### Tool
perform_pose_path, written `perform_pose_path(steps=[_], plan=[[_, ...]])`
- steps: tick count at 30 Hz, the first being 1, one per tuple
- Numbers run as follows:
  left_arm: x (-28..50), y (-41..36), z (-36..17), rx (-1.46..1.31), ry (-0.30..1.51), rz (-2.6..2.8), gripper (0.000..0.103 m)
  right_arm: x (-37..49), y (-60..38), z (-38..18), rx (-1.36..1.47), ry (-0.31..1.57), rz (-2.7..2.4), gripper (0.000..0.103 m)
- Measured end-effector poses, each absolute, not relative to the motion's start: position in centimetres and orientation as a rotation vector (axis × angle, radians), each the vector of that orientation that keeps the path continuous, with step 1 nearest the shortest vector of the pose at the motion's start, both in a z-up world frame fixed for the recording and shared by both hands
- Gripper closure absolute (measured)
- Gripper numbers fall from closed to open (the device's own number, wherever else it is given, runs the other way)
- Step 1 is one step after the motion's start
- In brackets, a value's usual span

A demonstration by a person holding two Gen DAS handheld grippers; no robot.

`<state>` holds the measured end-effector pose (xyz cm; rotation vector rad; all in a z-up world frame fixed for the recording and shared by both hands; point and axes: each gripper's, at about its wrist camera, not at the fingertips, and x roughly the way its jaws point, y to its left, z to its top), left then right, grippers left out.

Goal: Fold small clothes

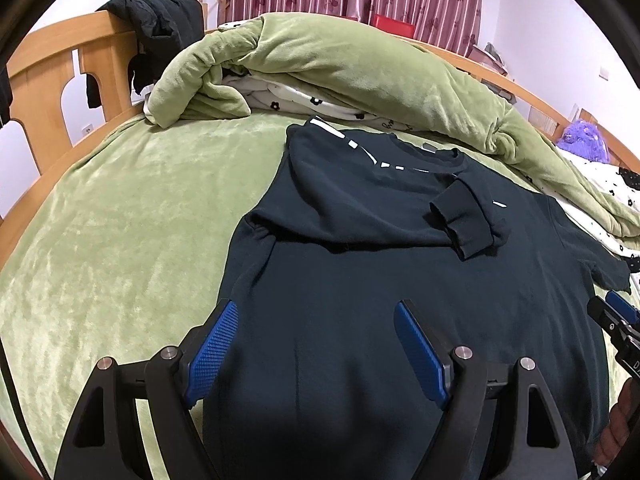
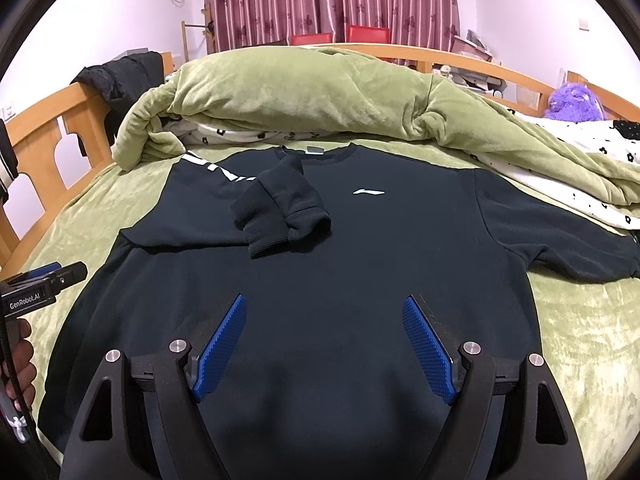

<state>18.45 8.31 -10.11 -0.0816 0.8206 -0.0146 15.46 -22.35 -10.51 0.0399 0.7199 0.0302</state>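
Observation:
A dark sweatshirt (image 1: pixel 360 292) (image 2: pixel 360 264) lies front up on the green bed cover (image 1: pixel 120 240) (image 2: pixel 576 320), collar away from me. Its left sleeve (image 2: pixel 280 208) (image 1: pixel 460 220) is folded across the chest, cuff near the middle. The right sleeve (image 2: pixel 560 248) lies stretched out to the side. My left gripper (image 1: pixel 316 308) hovers open over the lower left body, nothing between its blue pads. My right gripper (image 2: pixel 324 304) hangs open above the lower middle of the shirt, also with nothing between its pads. Each gripper shows at the edge of the other's view.
A rolled green quilt (image 1: pixel 340 76) (image 2: pixel 300 88) with white flowered lining lies behind the collar. A wooden bed rail (image 1: pixel 48 92) with dark clothes (image 1: pixel 160 24) draped on it runs along the left. A purple plush toy (image 2: pixel 572 100) sits at the far right.

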Motion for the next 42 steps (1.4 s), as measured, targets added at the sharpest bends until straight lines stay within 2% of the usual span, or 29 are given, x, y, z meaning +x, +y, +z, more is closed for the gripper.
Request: perform_pose_path(steps=[42], plan=[[18.4,8.1,-9.8,-0.098,0.791,0.008,0.024,14.8,-23.2,-10.4,0.046,0.729,0.014,0.023]])
